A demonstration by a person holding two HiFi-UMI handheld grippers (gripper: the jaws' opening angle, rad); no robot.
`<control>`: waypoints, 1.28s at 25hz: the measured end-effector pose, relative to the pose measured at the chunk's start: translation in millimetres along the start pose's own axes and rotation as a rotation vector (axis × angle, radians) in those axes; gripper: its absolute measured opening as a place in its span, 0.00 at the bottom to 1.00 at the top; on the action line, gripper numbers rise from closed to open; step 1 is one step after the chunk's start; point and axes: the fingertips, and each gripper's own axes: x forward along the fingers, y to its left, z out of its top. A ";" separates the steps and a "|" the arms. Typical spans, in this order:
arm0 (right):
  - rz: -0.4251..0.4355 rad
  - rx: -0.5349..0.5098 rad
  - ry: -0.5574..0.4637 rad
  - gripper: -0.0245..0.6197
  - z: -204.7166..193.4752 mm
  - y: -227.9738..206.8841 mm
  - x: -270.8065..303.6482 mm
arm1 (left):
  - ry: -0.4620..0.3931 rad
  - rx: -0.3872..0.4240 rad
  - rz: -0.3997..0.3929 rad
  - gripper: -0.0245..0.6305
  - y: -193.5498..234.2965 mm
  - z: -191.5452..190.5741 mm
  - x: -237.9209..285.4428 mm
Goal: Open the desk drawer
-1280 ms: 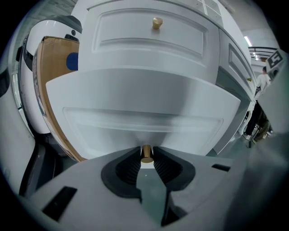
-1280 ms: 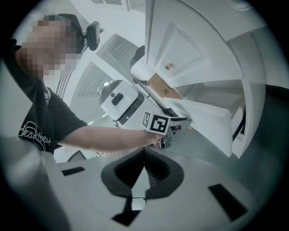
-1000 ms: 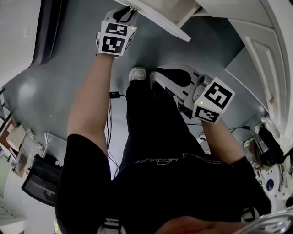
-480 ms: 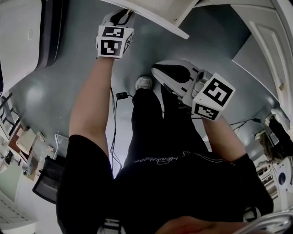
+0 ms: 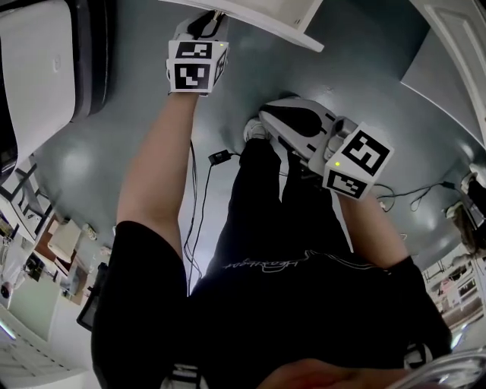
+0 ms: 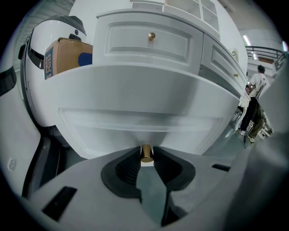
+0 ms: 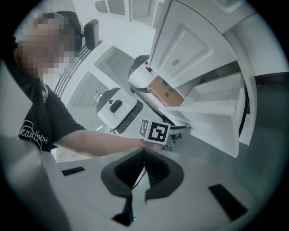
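Below, grey floor (image 5: 99, 152) (cables (image 5: 220, 157) trailing) beside white desk (image 6: 122, 43).

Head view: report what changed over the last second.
The shoe and floor cable slid rightward in the picture as the view shifted. Unchanged: the left gripper shut on the brass drawer knob, the right gripper shut and empty.
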 end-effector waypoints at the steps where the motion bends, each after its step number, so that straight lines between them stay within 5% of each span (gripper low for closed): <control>1: -0.003 0.005 -0.012 0.05 -1.8 2.1 0.8 | 0.001 -0.009 -0.006 0.17 -0.7 -0.7 -0.9; 17: -0.023 0.056 -0.083 0.05 -28.6 20.5 -3.1 | 0.003 -0.022 -0.020 0.17 -0.8 -19.4 -18.7; 32: 0.012 0.008 0.005 0.05 -57.6 46.4 -0.9 | 0.018 -0.029 0.012 0.17 0.2 -51.4 -48.8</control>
